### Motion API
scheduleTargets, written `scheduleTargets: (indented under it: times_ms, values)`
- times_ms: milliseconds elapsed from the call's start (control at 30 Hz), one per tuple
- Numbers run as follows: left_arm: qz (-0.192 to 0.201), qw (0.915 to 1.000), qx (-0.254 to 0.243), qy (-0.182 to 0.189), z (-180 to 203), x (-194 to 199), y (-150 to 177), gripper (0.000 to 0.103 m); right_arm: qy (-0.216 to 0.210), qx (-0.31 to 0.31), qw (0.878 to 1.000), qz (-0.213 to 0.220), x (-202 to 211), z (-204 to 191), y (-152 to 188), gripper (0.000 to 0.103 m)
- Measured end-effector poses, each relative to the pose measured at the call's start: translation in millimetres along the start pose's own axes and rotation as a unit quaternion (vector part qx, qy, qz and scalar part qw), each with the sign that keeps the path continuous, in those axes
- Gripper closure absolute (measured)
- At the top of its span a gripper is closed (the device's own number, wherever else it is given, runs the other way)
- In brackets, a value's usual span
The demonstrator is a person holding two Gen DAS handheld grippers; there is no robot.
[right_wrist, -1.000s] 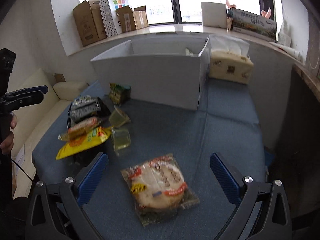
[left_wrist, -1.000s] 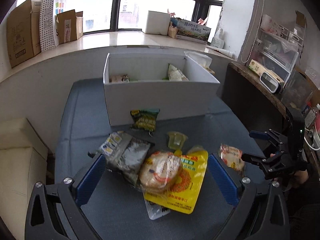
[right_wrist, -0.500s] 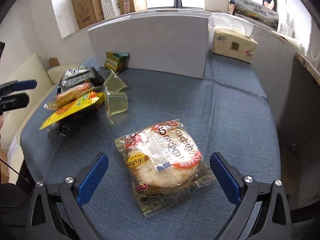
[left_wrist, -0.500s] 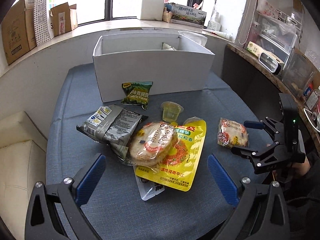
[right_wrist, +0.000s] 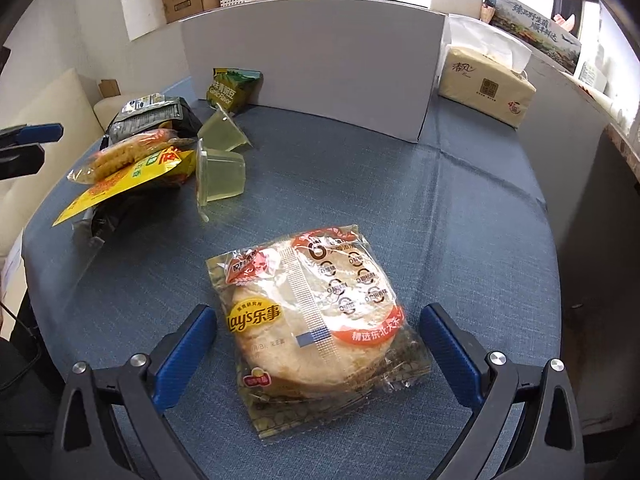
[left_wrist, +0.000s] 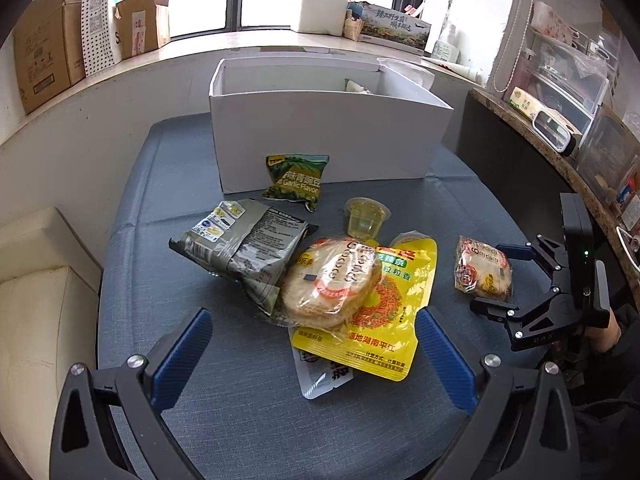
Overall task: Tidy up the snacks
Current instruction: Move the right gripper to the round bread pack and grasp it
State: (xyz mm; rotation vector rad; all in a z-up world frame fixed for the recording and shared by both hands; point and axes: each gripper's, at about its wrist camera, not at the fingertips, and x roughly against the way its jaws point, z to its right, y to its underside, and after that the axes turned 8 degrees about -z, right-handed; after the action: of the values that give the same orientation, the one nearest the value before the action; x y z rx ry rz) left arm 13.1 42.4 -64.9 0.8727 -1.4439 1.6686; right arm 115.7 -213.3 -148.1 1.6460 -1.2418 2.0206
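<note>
My right gripper [right_wrist: 316,344] has come lower and closer than half a second ago: the Lay's rice-cracker packet [right_wrist: 316,320] now fills the space between its blue pads [right_wrist: 186,344], which stand spread wide on either side of the packet, not yet pinching it. The packet lies flat on the blue worktop [right_wrist: 460,208], apart from the other snacks. My left gripper [left_wrist: 316,354] is likewise released, its pads wide apart, and has advanced slightly on the snack pile, where a second rice-cracker packet [left_wrist: 332,280] rests on a yellow pouch [left_wrist: 396,320] beside a grey-green foil bag [left_wrist: 244,244]. Behind these, unchanged in place, stand a jelly cup [left_wrist: 366,220] and a green garlic-flavour pea packet [left_wrist: 298,178] leaning against the white box [left_wrist: 320,136], which holds at least one snack. In the left view my right gripper appears at the far edge, its fingers around the lone packet.
</note>
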Motion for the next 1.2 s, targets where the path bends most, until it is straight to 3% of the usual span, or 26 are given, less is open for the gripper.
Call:
scheduleTargets:
  times_ms: [133,400,567,767,867,1067,1133,1167,1200]
  values:
    - [0.001,1.0,0.005,-0.006,-5,3,0,0.0,0.014,-0.017,1.0,0.004,8,2,1,0.025]
    - [0.004,0.9996,0.0,-0.029,-26,5,-25,0.0,-0.023,-0.056,0.998,0.034,24,9,9,0.025]
    - [-0.028,0.9986,-0.002,-0.043,-41,-23,-54,0.0,-0.022,-0.06,0.996,0.058,38,4,13,0.025]
    - [-0.08,0.9931,-0.056,-0.065,-39,-68,-68,0.0,-0.026,-0.06,0.996,0.067,44,3,14,0.025]
    - [-0.094,0.9916,-0.074,-0.049,-37,-79,-72,0.0,-0.03,-0.065,0.995,0.068,44,3,14,0.025]
    - [-0.106,0.9891,-0.084,-0.058,-42,-98,-81,0.0,-0.038,-0.067,0.995,0.062,38,1,16,0.025]
    - [-0.105,0.9885,-0.089,-0.062,-43,-101,-82,0.005,-0.036,-0.067,0.995,0.059,36,-1,17,0.025]
    - [-0.105,0.9888,-0.087,-0.061,-43,-101,-82,0.024,-0.037,-0.068,0.995,0.058,36,-1,17,0.025]
    - [-0.105,0.9891,-0.082,-0.064,-44,-101,-83,0.027,-0.038,-0.068,0.995,0.058,36,-2,17,0.025]
